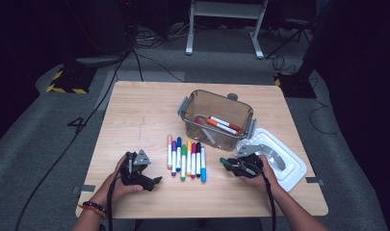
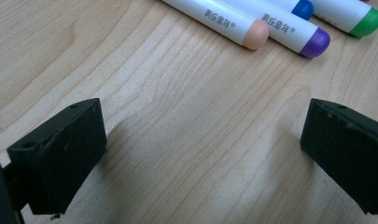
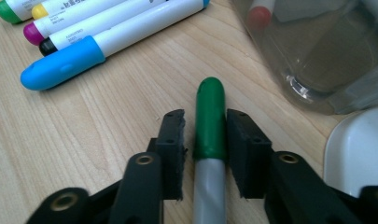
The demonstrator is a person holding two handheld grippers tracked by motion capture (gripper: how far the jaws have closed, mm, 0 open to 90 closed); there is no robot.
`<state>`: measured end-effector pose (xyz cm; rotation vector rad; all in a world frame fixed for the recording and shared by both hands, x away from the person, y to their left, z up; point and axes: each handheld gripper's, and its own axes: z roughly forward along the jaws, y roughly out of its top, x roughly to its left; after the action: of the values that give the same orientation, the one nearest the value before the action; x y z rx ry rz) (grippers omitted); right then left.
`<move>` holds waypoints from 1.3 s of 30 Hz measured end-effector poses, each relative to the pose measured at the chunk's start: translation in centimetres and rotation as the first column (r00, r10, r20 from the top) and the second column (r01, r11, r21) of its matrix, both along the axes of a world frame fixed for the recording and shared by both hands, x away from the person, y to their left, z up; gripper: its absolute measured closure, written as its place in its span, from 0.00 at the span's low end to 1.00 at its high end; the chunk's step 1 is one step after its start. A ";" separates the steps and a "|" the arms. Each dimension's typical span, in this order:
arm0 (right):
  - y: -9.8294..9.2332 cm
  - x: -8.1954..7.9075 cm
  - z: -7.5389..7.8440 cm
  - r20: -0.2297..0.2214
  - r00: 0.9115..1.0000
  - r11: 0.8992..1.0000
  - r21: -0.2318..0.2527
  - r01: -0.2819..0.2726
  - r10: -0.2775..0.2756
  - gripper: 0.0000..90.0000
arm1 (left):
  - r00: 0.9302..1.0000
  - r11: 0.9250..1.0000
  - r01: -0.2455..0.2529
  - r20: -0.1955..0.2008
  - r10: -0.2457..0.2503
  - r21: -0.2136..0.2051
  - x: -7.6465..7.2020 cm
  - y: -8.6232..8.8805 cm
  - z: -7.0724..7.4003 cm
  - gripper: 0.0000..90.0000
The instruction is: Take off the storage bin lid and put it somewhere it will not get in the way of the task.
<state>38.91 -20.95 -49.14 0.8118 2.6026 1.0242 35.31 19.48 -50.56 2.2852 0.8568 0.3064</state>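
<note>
Beside the clear box (image 1: 216, 118), right hand-held gripper (image 3: 206, 154) clenches a dark green marker (image 3: 210, 116); left hand-held gripper (image 2: 200, 154) rests released, jaws wide.

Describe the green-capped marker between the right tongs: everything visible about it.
The green-capped marker has a glossy, rounded dark-green cap and a pale grey barrel, plastic by the look. It lies between the two black pads of the right tongs, which are shut on its cap near the barrel joint, cap tip pointing away from the hand. It sits low over the wooden table, right of the marker row and near the clear container.
</note>
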 end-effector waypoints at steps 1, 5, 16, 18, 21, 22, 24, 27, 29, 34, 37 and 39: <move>0.0 0.0 0.0 0.002 1.000 1.000 -0.003 -0.001 0.001 0.82 | 1.000 1.000 0.000 0.000 0.000 0.000 0.0 0.0 0.0 0.01; -0.4 -0.2 0.0 0.005 1.000 1.000 -0.004 -0.013 0.013 0.83 | 1.000 1.000 0.000 0.000 0.000 0.000 0.0 0.0 0.0 0.01; -1.8 -1.2 1.4 0.031 0.999 0.999 0.049 -0.019 0.017 0.83 | 1.000 1.000 0.003 -0.001 -0.003 -0.001 0.0 0.0 0.0 0.01; -2.1 -1.5 1.9 0.040 0.999 0.998 0.066 -0.016 0.013 0.83 | 1.000 1.000 0.002 -0.001 -0.002 0.000 0.0 0.0 0.0 0.01; -2.4 -1.8 2.6 0.053 0.999 0.995 0.094 -0.016 0.011 0.83 | 1.000 1.000 0.003 -0.001 -0.003 -0.001 0.0 0.0 0.0 0.01; -2.6 -1.9 2.9 0.061 0.998 0.995 0.101 -0.018 0.012 0.83 | 1.000 1.000 0.003 -0.001 -0.003 -0.001 0.0 0.0 0.0 0.01; -2.7 -2.0 3.2 0.065 0.998 0.994 0.110 -0.020 0.013 0.83 | 1.000 1.000 0.002 -0.001 -0.002 -0.003 0.0 0.0 0.0 0.01; -3.0 -2.1 3.6 0.068 0.998 0.992 0.127 -0.024 0.015 0.83 | 1.000 1.000 0.003 -0.001 -0.003 -0.002 0.0 0.0 0.0 0.01; -3.1 -2.2 3.8 0.074 0.997 0.991 0.134 -0.025 0.016 0.83 | 1.000 1.000 0.003 -0.002 -0.003 -0.002 0.0 0.0 0.0 0.01; -3.4 -2.4 4.4 0.079 0.997 0.988 0.151 -0.029 0.017 0.83 | 1.000 1.000 0.004 -0.002 -0.004 -0.003 0.0 0.0 0.0 0.01; -3.5 -2.5 4.7 0.085 0.996 0.986 0.161 -0.030 0.017 0.83 | 1.000 1.000 0.005 -0.002 -0.005 -0.002 0.1 0.0 0.0 0.00; -3.7 -2.5 5.0 0.090 0.996 0.985 0.168 -0.032 0.017 0.83 | 1.000 1.000 0.005 -0.001 -0.005 -0.003 0.0 0.0 0.0 0.00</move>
<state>36.40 -24.62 -44.15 0.7545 2.4830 1.2721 35.35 19.48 -50.57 2.2849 0.8520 0.3018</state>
